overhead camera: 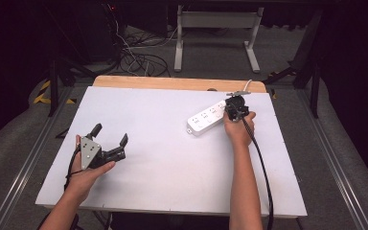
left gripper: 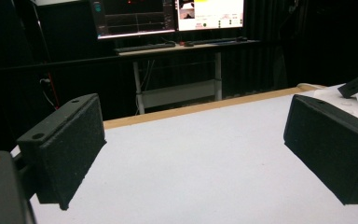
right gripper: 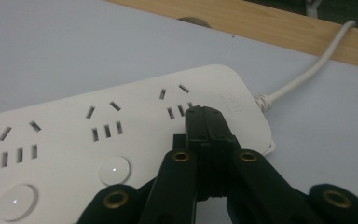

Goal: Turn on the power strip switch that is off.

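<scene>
A white power strip (overhead camera: 205, 118) lies aslant on the white table (overhead camera: 172, 158), right of centre near the far edge. Seen in the right gripper view, the strip (right gripper: 121, 135) has three sockets and two round buttons. My right gripper (overhead camera: 231, 110) is shut with nothing between its jaws. Its tips (right gripper: 206, 116) point down at the strip just below the rightmost socket; whether they touch it I cannot tell. My left gripper (overhead camera: 110, 134) rests at the table's near left, held in a hand. It stands wide open (left gripper: 193, 154) over bare table.
The strip's white cord (right gripper: 307, 70) runs off over the wooden far edge (overhead camera: 172, 82). A black cable (overhead camera: 261, 167) trails from the right gripper along the forearm. Beyond the table are floor cables (overhead camera: 134, 57), a white frame (overhead camera: 215, 28) and a desk with monitors (left gripper: 168, 18).
</scene>
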`<state>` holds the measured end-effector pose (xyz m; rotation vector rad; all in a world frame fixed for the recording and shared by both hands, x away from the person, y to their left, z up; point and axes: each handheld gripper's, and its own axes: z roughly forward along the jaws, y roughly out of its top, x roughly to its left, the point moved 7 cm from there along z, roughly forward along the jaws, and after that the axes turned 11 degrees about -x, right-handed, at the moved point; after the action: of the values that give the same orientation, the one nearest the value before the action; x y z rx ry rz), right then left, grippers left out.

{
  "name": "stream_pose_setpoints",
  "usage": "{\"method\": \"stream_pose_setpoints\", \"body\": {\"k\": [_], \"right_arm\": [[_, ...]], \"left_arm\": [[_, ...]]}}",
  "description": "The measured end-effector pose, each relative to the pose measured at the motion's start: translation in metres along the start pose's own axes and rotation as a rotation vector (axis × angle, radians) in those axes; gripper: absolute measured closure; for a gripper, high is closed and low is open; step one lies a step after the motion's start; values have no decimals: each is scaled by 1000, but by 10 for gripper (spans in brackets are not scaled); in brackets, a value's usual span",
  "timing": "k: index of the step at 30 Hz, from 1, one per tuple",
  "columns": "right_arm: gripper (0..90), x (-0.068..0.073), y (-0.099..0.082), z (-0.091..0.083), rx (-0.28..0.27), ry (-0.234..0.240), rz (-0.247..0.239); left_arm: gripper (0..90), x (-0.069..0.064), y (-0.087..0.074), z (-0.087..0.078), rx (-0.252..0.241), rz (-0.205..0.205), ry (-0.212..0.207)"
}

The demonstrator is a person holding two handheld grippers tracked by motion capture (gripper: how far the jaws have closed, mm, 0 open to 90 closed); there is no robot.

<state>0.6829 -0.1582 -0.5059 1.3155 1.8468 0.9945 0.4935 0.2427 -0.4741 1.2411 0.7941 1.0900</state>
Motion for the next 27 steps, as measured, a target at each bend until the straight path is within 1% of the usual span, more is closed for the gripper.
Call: {"method": "stream_pose_setpoints", "body": {"k": [4,11,17,27], "right_arm": [[900,0,0,0,-1,-3,-2],[900,0,0,1,0,0,9],[900,-1,0,0,-1,7,22],[900,-1,0,0,-1,10,18]], "left_arm": [[61,0,3,0,-20,-3,3],[63,0,2,0,-13,5,1],[64,-1,1,0,-10,4,0],[65,-1,1,0,-7,6,-2]]}}
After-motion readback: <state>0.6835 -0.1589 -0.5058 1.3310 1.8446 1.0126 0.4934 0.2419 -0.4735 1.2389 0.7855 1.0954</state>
